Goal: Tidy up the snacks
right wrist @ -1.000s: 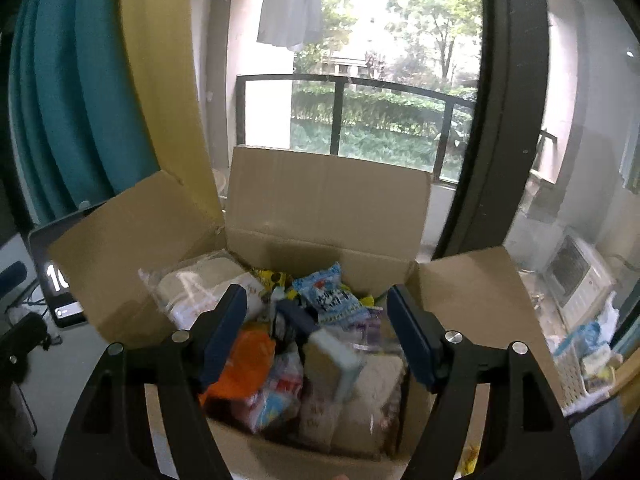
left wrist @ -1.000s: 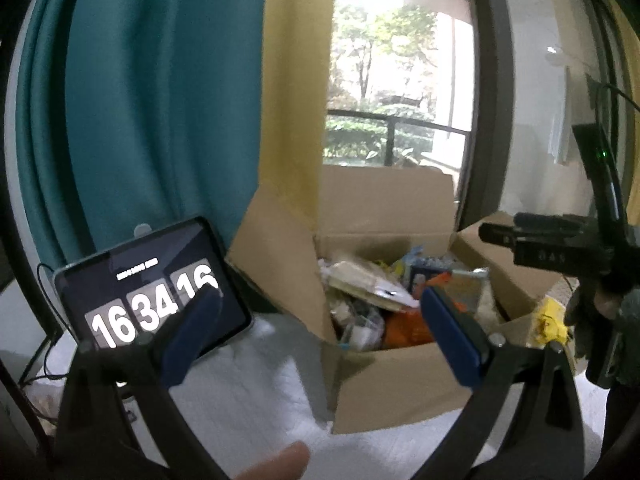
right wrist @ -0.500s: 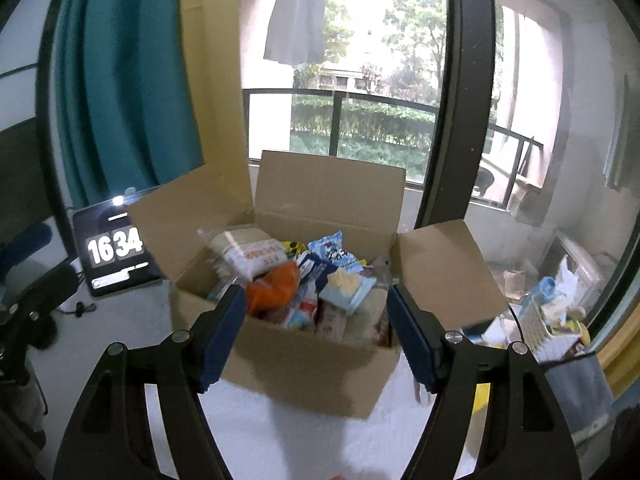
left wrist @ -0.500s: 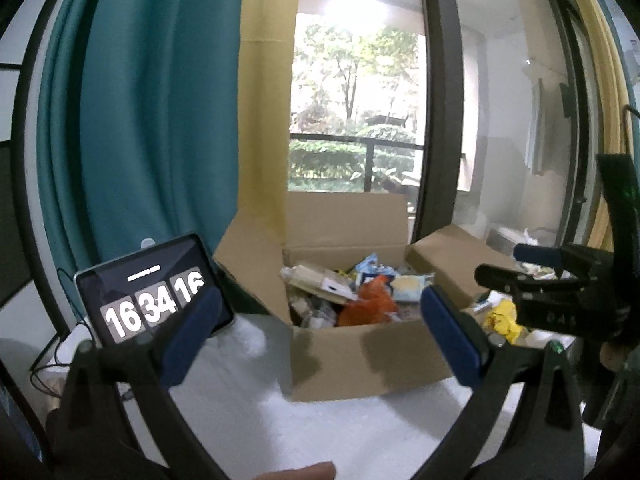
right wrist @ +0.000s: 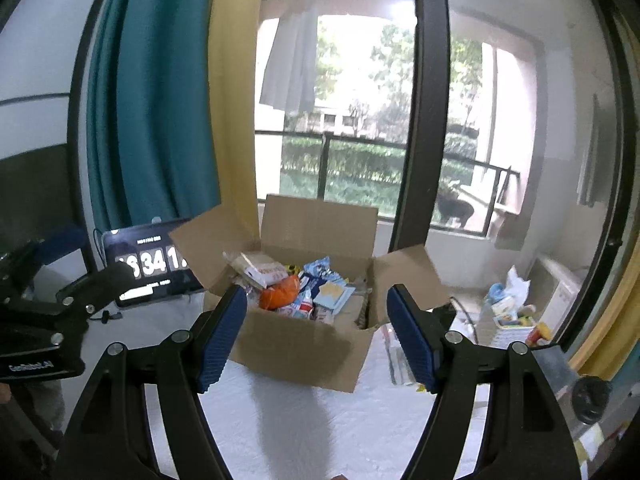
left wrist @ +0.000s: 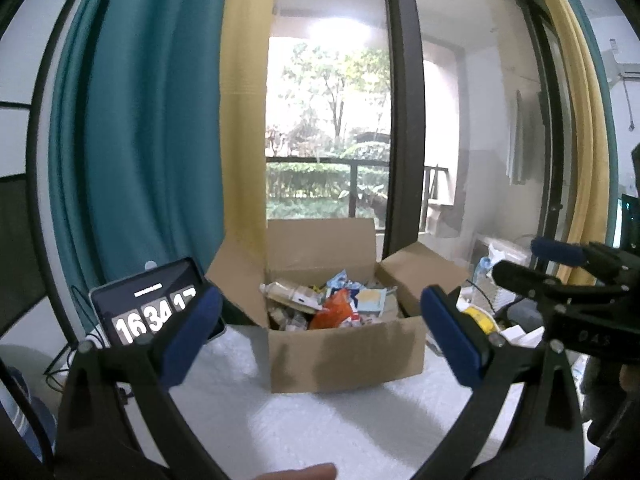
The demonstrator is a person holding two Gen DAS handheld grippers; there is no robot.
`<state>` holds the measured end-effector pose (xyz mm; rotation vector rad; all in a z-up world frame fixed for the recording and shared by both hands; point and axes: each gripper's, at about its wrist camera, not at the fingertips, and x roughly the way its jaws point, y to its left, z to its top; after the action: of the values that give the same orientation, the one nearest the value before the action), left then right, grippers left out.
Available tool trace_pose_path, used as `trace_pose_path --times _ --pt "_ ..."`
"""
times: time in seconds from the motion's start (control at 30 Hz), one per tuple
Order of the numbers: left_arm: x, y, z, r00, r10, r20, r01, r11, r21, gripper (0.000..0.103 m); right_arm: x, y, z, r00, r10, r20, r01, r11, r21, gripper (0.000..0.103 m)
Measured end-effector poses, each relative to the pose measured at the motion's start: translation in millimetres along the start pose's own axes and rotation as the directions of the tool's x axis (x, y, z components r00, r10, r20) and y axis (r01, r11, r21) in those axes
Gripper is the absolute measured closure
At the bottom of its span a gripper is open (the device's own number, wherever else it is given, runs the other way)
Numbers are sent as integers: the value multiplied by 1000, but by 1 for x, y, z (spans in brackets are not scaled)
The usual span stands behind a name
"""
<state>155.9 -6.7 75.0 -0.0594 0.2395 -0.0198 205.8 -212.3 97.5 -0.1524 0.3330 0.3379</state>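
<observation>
Both grippers have pulled back from the cardboard box [left wrist: 344, 354] over the past second, so the box now looks smaller and sits farther off in each wrist view, with more of the white tabletop [left wrist: 320, 420] showing in front of it. The left gripper [left wrist: 320, 334] hangs with its blue pads wide apart and nothing between them; the right gripper [right wrist: 316, 334] likewise stands open and empty, and its black frame shows at the right edge of the left wrist view. The box rests on the white surface ahead of both grippers, all four flaps folded outward. Inside lies a heap of snacks [right wrist: 296, 290]: an orange packet [right wrist: 280, 295], a pale wrapped pack with red print [right wrist: 262, 268] toward the far left, and blue-and-white pouches [right wrist: 320, 270] toward the far right. A tablet [left wrist: 150, 304] leans to the left of the box, showing large white clock digits. Behind it hang a teal curtain [left wrist: 152, 128] and a yellow curtain [left wrist: 244, 120]; beyond the window stands a balcony railing [right wrist: 360, 148]. A fingertip [left wrist: 304, 472] edges into the bottom of the left wrist view.
</observation>
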Motion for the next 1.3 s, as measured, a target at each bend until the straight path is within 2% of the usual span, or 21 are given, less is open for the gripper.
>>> trace_pose_path --times 0.27,0.47,1.3 --pt "-27 -8 0 999 1 49 -2 1000 6 2 -44 0 0 998 -6 63 6 1000 1 27" --pt "-32 -14 -4 999 -9 45 9 1000 7 2 -57 -2 -8 997 -13 74 12 1000 10 27" --pt "-37 -21 -8 999 -18 43 17 1000 6 2 -63 -9 -19 998 -23 60 21 999 33 27"
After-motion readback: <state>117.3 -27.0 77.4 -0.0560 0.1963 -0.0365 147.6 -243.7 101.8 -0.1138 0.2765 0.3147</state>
